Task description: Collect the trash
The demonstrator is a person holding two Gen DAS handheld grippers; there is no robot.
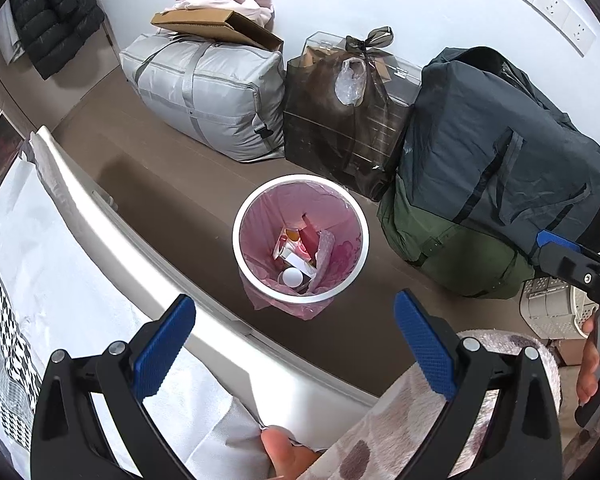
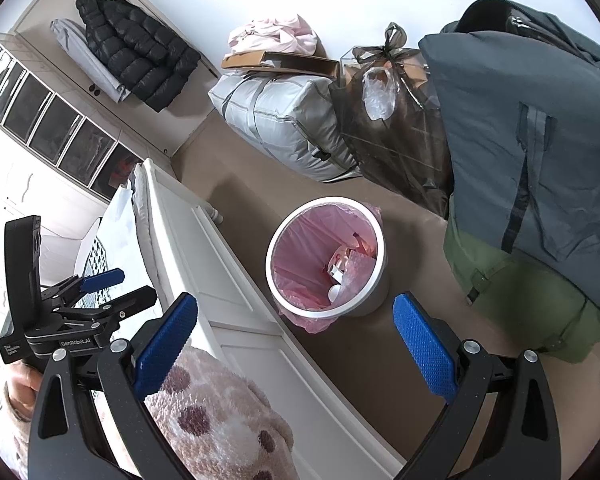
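The left gripper (image 1: 294, 342) and right gripper (image 2: 296, 344) are both hanging spread wide and empty above the floor (image 1: 180, 200). The white bin (image 1: 300, 239) with its pink liner (image 1: 268, 216) is standing on the floor between the bed frame (image 1: 140, 256) and stacked bags (image 1: 496, 160), holding scraps and a white ball (image 1: 292, 278).

So the trash bin (image 1: 300, 298) is a round white-rimmed one standing upright on the brown floor, lined with a pink bag (image 1: 276, 216) that spills over the rim at 6 o'clock. Down inside: a white ball (image 1: 292, 277) at 6, bubble wrap (image 1: 325, 252) at 3, some small cartons.
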